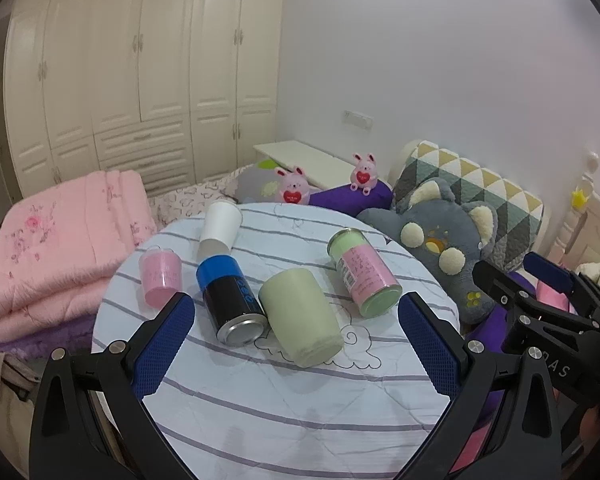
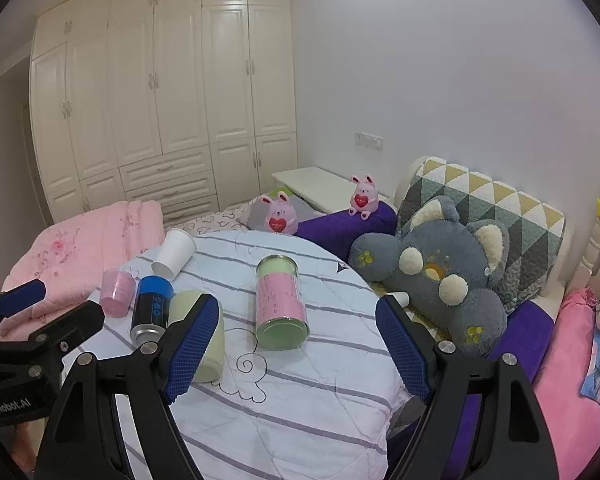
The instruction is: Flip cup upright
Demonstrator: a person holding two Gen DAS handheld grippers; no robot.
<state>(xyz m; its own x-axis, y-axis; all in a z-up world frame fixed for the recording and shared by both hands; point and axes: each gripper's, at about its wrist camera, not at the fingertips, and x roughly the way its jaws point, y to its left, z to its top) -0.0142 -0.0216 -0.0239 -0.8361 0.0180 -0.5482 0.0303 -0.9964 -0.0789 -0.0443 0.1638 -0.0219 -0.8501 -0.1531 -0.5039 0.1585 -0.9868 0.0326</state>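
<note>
A pale green cup (image 1: 300,318) lies on its side on the round striped table (image 1: 284,408), between my open left gripper's (image 1: 296,312) fingers and a little beyond them. It also shows in the right wrist view (image 2: 198,336), partly hidden by a finger. A white paper cup (image 1: 219,228) lies on its side at the far edge. A pink cup (image 1: 160,278) stands upside down at the left. My right gripper (image 2: 296,316) is open and empty, with a green and pink canister (image 2: 281,298) lying between its fingers.
A blue and black can (image 1: 230,300) lies beside the green cup. The canister (image 1: 362,276) lies right of it. A folded pink quilt (image 1: 56,252) is left of the table. A grey plush toy (image 1: 444,240) and cushions are at the right.
</note>
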